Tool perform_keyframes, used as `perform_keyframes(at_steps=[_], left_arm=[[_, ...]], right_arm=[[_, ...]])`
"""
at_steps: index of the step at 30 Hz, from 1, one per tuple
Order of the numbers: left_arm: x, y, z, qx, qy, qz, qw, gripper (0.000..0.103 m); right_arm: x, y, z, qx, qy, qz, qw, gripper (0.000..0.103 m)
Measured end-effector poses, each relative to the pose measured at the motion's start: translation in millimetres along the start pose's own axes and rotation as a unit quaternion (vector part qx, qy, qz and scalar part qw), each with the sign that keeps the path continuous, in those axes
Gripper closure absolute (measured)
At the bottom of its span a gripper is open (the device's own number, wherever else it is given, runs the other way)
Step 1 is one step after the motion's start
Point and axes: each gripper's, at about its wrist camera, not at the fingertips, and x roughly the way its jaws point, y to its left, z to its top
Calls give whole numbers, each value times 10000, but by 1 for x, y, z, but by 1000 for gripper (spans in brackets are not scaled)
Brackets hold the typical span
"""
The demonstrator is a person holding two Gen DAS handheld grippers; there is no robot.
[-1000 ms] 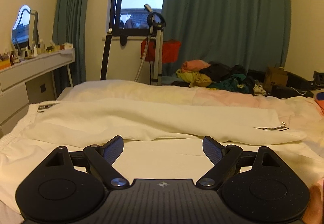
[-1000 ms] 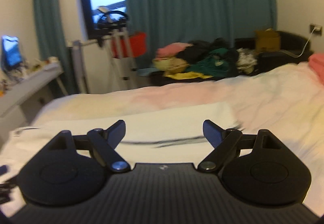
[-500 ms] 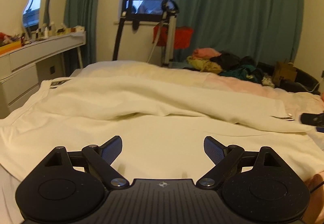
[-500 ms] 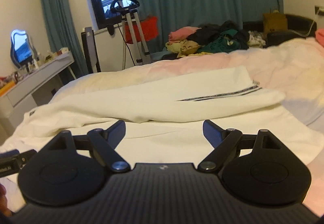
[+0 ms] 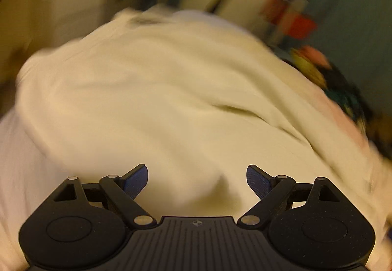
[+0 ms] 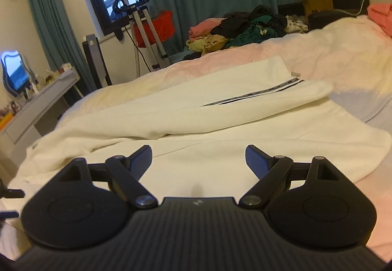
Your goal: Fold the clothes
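Left view, blurred: your left gripper is wide open, holding nothing, low over the cream garment spread on the bed. Steady it before pinching an edge.

Right view: your right gripper gapes empty too. The garment has one part laid over itself; grab single layers. The striped tape carries print, unreadable.

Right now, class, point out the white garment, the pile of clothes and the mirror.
white garment [image 6: 220,104]: right wrist view, on its folded upper layer.
pile of clothes [image 6: 247,26]: right wrist view, on the dark and green heap.
mirror [image 6: 13,72]: right wrist view, on its glass.
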Motion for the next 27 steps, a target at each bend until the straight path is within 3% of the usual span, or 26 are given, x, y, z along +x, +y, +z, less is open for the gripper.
perform_keyframes(at_steps=[2,4,6,10,13,15,16,17,18,22,25,27], left_arm=[[-10,39,20,-1194,-26,151,9927,14],[-19,73,35,-1916,-180,116,9812,14],[-22,95,43,-2155,-299,153,9759,14],[-18,130,42,-2580,-347,410,9646,26],[-13,143,36,-2891,-250,333,9564,33],[-13,145,35,-2895,-293,227,9565,34],[-12,144,35,-2866,-317,203,9573,44],[-12,143,35,-2838,-340,180,9581,47],[-12,142,34,-2810,-363,156,9589,49],[-21,132,32,-2793,-661,-264,9576,79],[-21,132,32,-2817,-715,-373,9561,81],[-14,136,32,-2981,-571,-239,9525,78]], right_arm=[[0,-4,0,133,8,41,9999,18],[1,-10,2,274,32,82,9996,18],[2,-15,4,431,51,116,9990,18],[6,-36,16,925,70,154,9956,18],[-3,-66,28,1489,-160,83,9887,18],[-11,-90,34,1798,-351,-57,9831,18],[-14,-101,34,1904,-415,-160,9807,18],[-18,-113,34,2005,-475,-265,9782,18],[-18,-126,29,2274,-477,-345,9720,18],[-20,-176,6,3393,-457,-649,9373,17],[-21,-213,-12,4200,-438,-872,9023,17],[-20,-227,-26,4683,-413,-1044,8764,17]])
